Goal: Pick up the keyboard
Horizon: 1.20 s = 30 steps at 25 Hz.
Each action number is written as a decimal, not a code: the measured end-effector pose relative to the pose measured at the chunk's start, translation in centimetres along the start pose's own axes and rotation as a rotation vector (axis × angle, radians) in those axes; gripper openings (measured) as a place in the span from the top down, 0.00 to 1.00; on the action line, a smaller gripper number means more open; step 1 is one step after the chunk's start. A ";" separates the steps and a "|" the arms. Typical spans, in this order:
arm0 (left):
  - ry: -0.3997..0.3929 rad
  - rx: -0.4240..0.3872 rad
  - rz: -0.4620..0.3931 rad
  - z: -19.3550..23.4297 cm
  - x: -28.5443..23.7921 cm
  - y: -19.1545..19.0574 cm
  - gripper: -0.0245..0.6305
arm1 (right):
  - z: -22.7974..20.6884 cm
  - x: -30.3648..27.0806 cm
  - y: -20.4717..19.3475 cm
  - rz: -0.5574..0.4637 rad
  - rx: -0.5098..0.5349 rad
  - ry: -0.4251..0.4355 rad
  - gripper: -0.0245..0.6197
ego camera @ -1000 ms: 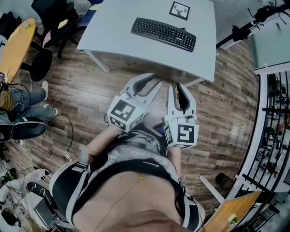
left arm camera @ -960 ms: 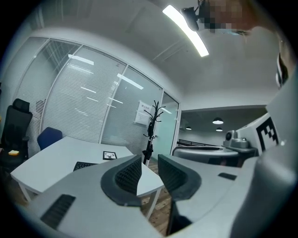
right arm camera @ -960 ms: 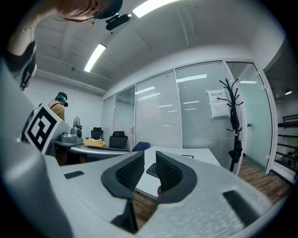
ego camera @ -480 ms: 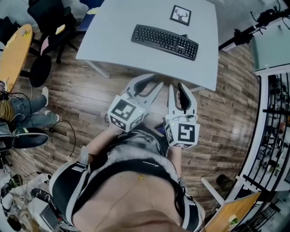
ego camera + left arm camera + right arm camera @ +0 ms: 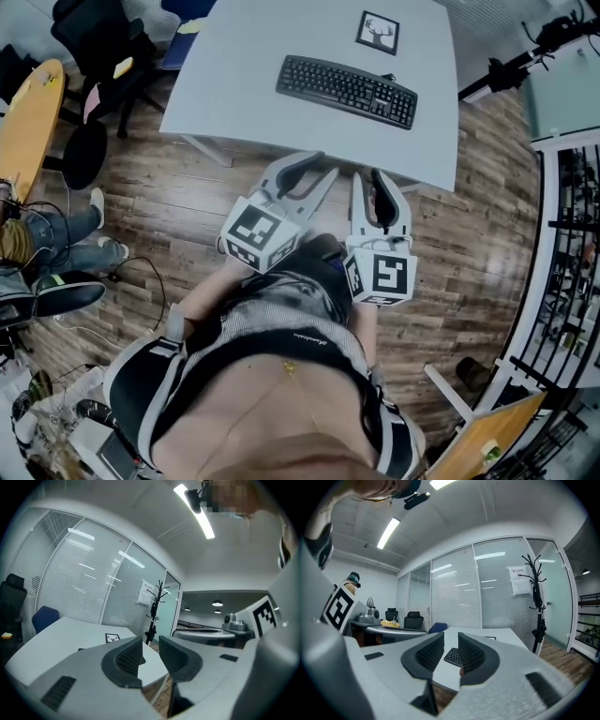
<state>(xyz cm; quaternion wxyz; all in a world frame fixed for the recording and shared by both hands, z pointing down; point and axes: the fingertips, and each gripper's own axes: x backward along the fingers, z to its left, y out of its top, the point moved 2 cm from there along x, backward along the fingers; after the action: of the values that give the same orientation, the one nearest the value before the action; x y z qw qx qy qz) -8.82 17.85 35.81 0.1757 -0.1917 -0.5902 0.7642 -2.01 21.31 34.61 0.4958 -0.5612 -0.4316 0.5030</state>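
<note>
Looks along the left gripper point(image 5: 150, 642), dark ribbed jaws a narrow gap apart with nothing between. Faces a white table point(image 5: 70, 634) bearing a small framed picture point(image 5: 112, 638). Takes in a blue chair point(image 5: 44, 618) at left, blinds point(image 5: 84, 588) behind glass, a black coat rack point(image 5: 153, 613) past the table's corner, and a marker cube point(image 5: 265, 613) at right.

The head view looks steeply down over the person point(image 5: 272, 375) onto the white counter point(image 5: 234, 66) ahead. Both gripper views sit close behind the left tongs point(image 5: 150, 644) and right tongs point(image 5: 451, 644), facing level toward that counter and a coat stand point(image 5: 536, 597).
</note>
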 end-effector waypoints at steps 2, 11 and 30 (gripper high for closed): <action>-0.001 0.006 -0.004 0.2 0.0 0.2 0.83 | 0.1 -0.3 0.0 0.004 -0.005 0.000 0.81; 0.017 0.043 -0.009 2.2 -0.7 0.8 0.83 | 0.2 -3.0 0.5 0.020 0.015 0.037 0.81; 0.042 0.043 -0.005 6.7 -8.7 3.0 0.83 | -4.5 -11.0 2.0 0.022 0.014 0.092 0.81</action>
<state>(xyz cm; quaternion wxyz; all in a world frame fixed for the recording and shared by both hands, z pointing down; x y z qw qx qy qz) -4.80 7.28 35.18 0.1941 -0.2023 -0.5702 0.7722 1.08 9.67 34.14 0.5135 -0.5849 -0.3986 0.4851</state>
